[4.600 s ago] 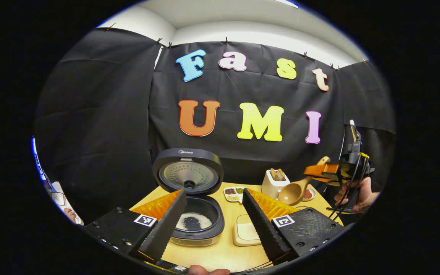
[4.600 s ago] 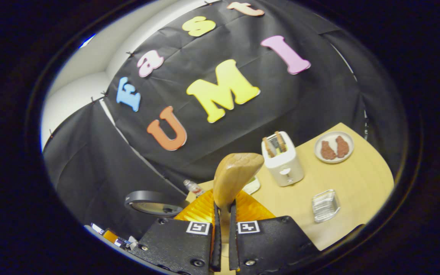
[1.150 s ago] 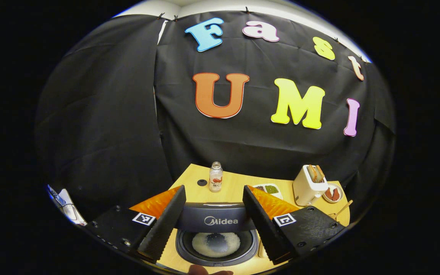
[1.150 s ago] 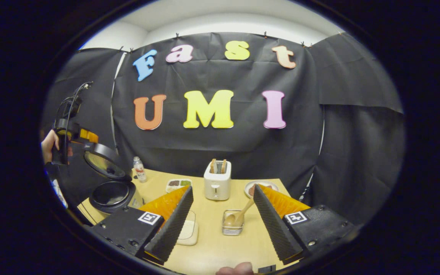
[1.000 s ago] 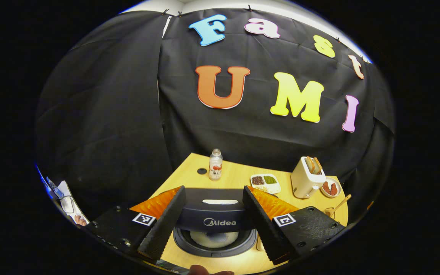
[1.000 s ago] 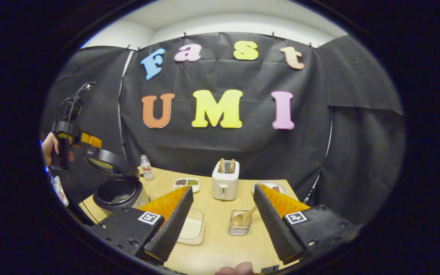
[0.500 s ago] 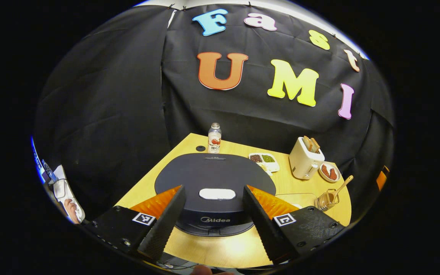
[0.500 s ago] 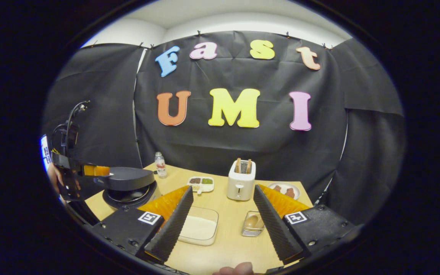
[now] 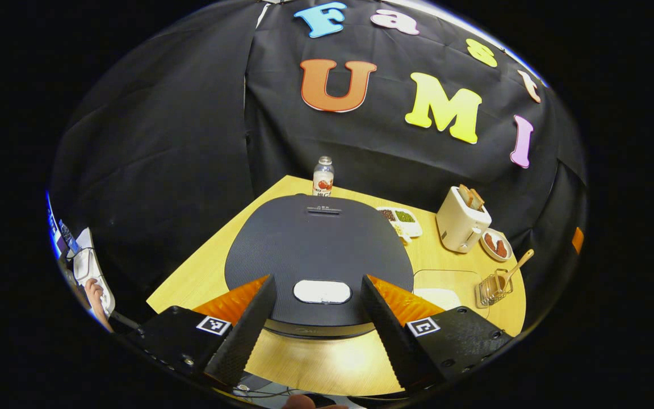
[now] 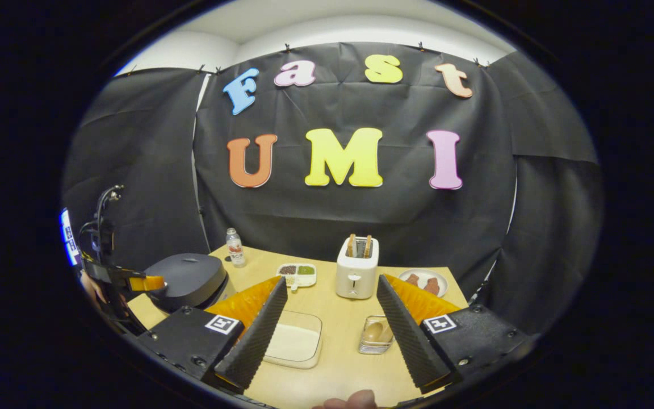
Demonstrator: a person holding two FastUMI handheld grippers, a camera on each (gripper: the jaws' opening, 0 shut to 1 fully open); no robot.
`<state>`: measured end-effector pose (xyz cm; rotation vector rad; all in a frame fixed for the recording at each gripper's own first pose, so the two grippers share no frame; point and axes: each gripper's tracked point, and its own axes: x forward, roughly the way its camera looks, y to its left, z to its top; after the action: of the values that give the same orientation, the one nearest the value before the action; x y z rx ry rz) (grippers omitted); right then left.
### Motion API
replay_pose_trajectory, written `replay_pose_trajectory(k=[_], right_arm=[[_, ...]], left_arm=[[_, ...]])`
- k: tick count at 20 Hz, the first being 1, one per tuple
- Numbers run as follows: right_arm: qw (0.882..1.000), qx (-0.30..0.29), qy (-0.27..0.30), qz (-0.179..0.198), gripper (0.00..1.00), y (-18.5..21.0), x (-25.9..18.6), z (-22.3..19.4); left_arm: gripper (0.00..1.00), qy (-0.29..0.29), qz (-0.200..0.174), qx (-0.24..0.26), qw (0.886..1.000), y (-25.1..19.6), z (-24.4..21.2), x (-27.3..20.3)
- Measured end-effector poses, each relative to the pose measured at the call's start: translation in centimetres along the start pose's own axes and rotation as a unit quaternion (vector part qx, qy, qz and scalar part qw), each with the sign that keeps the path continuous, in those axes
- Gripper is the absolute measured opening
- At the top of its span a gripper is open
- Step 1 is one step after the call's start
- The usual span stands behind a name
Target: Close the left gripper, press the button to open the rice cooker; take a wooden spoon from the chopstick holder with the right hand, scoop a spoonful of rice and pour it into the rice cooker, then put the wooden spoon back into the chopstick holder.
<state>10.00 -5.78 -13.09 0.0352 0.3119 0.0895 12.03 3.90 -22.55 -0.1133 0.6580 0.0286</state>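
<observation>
Wood spoon (image 9: pixel 510 272) is back in the wire chopstick holder (image 9: pixel 491 288), right edge of the left gripper view; in the right gripper view its bowl sits inside the holder, lower centre between the fingers. Rice cooker (image 9: pixel 318 255) fills the centre of the left gripper view, lid down flat, pale oblong button (image 9: pixel 322 291) near its front edge.

Left gripper (image 9: pixel 318 324): jaws spread wide, straddling the lid's front edge with the button in the gap, gripping nothing. Right gripper (image 10: pixel 332 324): also spread wide, empty, hovering over the table (image 10: pixel 332 375) with the rice tray (image 10: pixel 294 343) and holder ahead.

Handling, my read:
- spoon is light and stiff, smooth handle; pinch mid-handle, since the handle leans out of the holder and the bowl end is buried
- holder is light wire, likely to tip or slide if the spoon drags
- cooker lid is sprung plastic; push the button with jaws together, straight down

Task looks essentially finished.
</observation>
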Motion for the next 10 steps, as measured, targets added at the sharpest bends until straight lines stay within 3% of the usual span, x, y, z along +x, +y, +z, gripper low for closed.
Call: replay_pose_trajectory(k=[2,7,10], right_arm=[[1.000,0.003,0.002,0.005,1.00,0.0,0.6,-0.1],[1.000,0.016,-0.002,0.019,1.00,-0.1,2.3,0.0],[0.999,0.019,0.003,0.040,1.00,0.5,3.7,-0.4]], left_arm=[[0.98,0.009,0.009,-0.011,1.000,0.4,-0.6,0.1],[0.97,0.008,0.019,0.030,0.999,0.6,-1.3,0.3],[0.98,0.015,0.022,0.016,1.000,0.7,-1.9,0.3]])
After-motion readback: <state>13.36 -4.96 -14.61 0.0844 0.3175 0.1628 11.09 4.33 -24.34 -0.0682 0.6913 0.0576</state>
